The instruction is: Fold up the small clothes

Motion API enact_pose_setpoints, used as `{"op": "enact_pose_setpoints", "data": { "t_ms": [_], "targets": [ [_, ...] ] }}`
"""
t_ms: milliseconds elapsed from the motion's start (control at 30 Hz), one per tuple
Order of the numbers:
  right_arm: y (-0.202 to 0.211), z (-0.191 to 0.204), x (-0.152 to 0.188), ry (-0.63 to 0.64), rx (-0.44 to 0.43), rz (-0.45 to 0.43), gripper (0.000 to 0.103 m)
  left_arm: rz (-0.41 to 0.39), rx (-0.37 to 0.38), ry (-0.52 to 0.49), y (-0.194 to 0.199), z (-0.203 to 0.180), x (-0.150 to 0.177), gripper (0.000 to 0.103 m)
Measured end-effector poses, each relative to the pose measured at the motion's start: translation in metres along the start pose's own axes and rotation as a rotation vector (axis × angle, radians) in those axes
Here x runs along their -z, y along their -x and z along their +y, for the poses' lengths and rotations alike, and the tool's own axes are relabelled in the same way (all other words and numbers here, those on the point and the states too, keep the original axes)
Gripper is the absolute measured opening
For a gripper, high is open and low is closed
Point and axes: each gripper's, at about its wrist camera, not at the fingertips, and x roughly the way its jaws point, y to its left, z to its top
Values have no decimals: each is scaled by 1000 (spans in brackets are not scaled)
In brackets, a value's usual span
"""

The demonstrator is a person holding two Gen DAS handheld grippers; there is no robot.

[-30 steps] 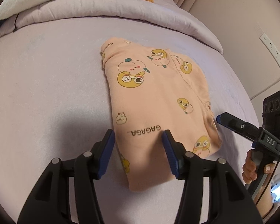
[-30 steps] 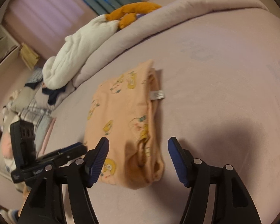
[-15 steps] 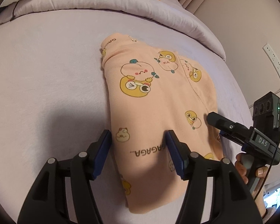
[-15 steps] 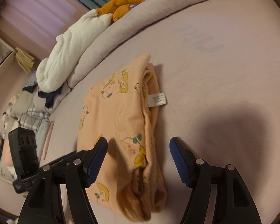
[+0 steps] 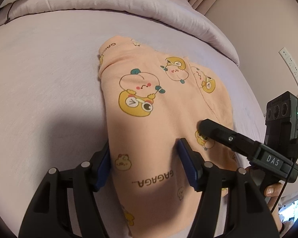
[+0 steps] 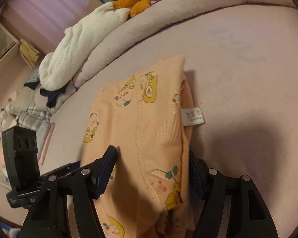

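Note:
A folded peach garment printed with cartoon ducks lies on the lilac bed sheet. My left gripper is open and low over the garment's near left part. Its left finger sits at the garment's left edge and its right finger rests on top of the cloth. In the right wrist view the same garment shows a white care label. My right gripper is open astride the right fold, one finger on the cloth and the other partly hidden behind its right edge.
A rolled lilac quilt runs along the back of the bed, with an orange plush toy and a white cushion on it. Piled clothes lie at the far left. A socket strip is on the wall.
Both grippers have moved forward and lower over the garment, so it now sits between each pair of fingers. The left jaws stand slightly wider. The garment itself has not shifted.

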Motion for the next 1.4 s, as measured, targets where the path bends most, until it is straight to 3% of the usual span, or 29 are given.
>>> {"op": "enact_pose_setpoints", "data": {
  "t_ms": [133,300,467,600,833,1400],
  "targets": [
    [-2,1,-1,14,1,-7,68,-4,1,-5,-2,-1,0,65],
    [-4,4,0,39,31,-15,52,-14,-15,-20,-5,-4,-1,63],
    [-3,10,1,59,35,-18,37,-25,-35,-7,-3,-5,0,52],
    [-3,18,3,78,50,-32,31,-35,-40,0,0,-5,0,42],
    [4,26,5,88,45,-58,28,-56,-36,-18,10,-8,3,32],
    [46,68,40,151,-17,-86,27,-105,-43,-44,62,-25,46,30]
  ]
}}
